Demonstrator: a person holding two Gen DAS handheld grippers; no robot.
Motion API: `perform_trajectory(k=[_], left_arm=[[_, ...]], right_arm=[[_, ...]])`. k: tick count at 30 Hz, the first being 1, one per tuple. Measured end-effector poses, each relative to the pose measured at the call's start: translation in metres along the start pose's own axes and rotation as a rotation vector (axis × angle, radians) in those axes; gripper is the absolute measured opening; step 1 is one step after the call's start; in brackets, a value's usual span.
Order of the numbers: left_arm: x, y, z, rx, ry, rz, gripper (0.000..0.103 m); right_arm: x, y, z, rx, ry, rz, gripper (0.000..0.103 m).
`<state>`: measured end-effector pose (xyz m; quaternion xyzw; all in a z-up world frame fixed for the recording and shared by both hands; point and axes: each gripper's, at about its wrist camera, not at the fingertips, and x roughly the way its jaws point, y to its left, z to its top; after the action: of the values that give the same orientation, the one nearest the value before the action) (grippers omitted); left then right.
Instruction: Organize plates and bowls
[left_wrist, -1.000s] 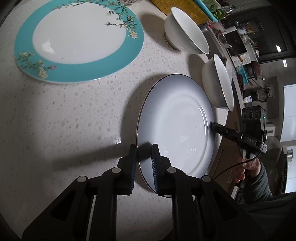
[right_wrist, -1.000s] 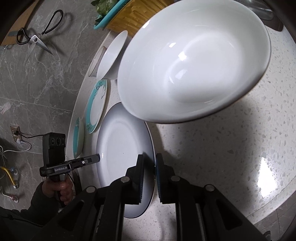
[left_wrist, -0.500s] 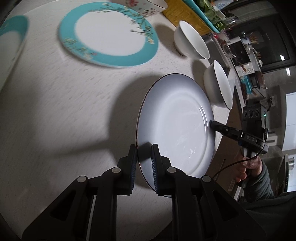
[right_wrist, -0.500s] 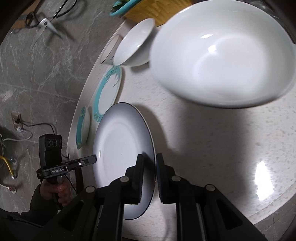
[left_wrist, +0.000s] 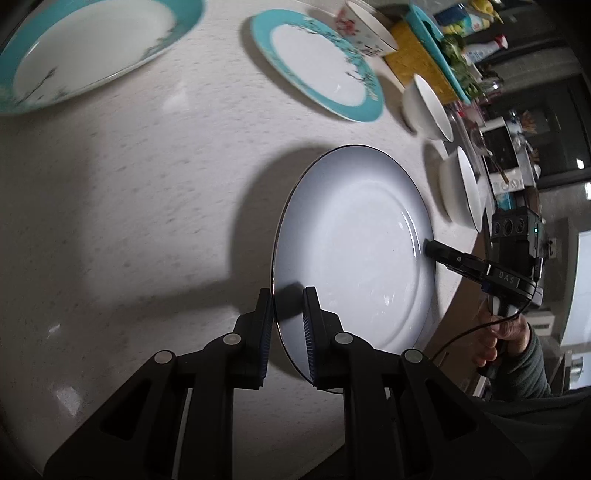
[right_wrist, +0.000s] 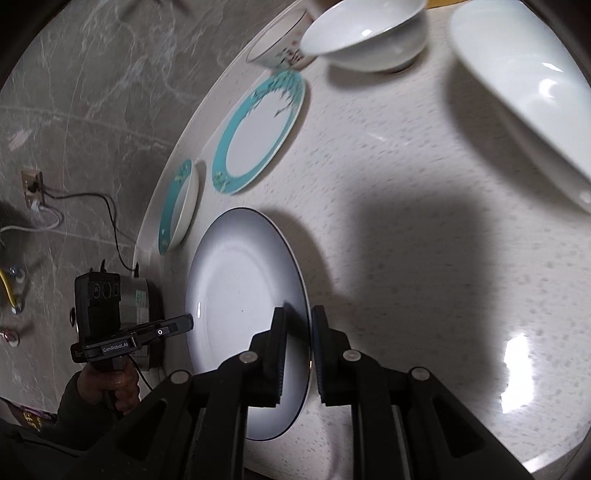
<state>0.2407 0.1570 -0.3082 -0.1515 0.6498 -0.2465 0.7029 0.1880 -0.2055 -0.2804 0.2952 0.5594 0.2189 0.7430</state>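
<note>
1. The white plate (left_wrist: 354, 254) with its thin dark rim is held up off the speckled desk (left_wrist: 129, 192), tilted, casting a broad shadow on the surface beneath it.
2. The left gripper (left_wrist: 288, 325) is narrowed onto the plate's near edge, one pad on each face of the rim.
3. The right gripper (right_wrist: 297, 354) pinches the opposite edge of the same plate (right_wrist: 243, 317) just as tightly, so the plate hangs between the two.
4. Beyond the plate lies a teal-rimmed flowered plate (left_wrist: 317, 62) flat on the desk; a second teal-rimmed dish (left_wrist: 88, 51) sits further out toward the desk's edge.
5. To the plate's far right side stand two plain white bowls (left_wrist: 428, 107), one just behind the other (left_wrist: 461, 188).
6. Past the teal plate, a small flower-patterned bowl (left_wrist: 364, 31) rests near a yellow basket (left_wrist: 421, 59).
7. A hand (left_wrist: 502, 339) in a dark sleeve grips the right gripper's handle beside the plate.
</note>
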Motion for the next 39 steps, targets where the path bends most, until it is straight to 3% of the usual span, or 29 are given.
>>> perform_trajectory(k=[11, 20, 22, 23, 24, 25, 26, 27, 32, 35, 36, 39], left_arm=[[-0.004, 0.024, -0.006, -0.017, -0.027, 0.024, 0.014], [-0.008, 0.024, -0.01, -0.012, -0.045, 0.038, 0.015], [-0.02, 0.021, -0.012, -0.014, -0.092, 0.041, 0.02], [-0.026, 0.018, -0.011, -0.018, -0.116, 0.035, 0.024], [-0.036, 0.016, -0.009, -0.02, -0.15, 0.033, 0.047], [-0.048, 0.013, -0.006, -0.023, -0.193, 0.039, 0.084], [-0.058, 0.01, -0.002, -0.022, -0.231, 0.04, 0.095], [-0.07, 0.005, 0.005, -0.016, -0.271, 0.025, 0.098], [-0.106, -0.028, 0.051, 0.075, -0.329, 0.002, 0.098], [-0.107, -0.055, 0.095, 0.192, -0.213, 0.019, 0.098], [-0.104, -0.067, 0.114, 0.275, -0.164, 0.038, 0.098], [-0.1, -0.077, 0.16, 0.339, -0.124, 0.111, 0.098]], right_arm=[[0.021, 0.009, 0.007, -0.042, 0.047, -0.029, 0.017], [0.021, 0.01, 0.011, -0.044, 0.035, -0.023, 0.018], [0.02, 0.012, 0.01, -0.042, 0.038, -0.031, 0.023], [0.015, 0.015, 0.009, -0.048, 0.024, -0.035, 0.032], [0.01, 0.019, 0.01, -0.056, 0.008, -0.033, 0.043], [0.0, 0.025, 0.013, -0.068, -0.025, -0.035, 0.048], [-0.007, 0.029, 0.017, -0.071, -0.049, -0.038, 0.06], [-0.014, 0.032, 0.022, -0.072, -0.076, -0.04, 0.071], [-0.048, 0.045, 0.063, 0.027, -0.219, 0.016, 0.083], [-0.049, 0.046, 0.082, 0.093, -0.256, 0.039, 0.084], [-0.048, 0.048, 0.087, 0.088, -0.265, 0.029, 0.084], [-0.035, 0.058, 0.102, 0.059, -0.279, 0.018, 0.084]])
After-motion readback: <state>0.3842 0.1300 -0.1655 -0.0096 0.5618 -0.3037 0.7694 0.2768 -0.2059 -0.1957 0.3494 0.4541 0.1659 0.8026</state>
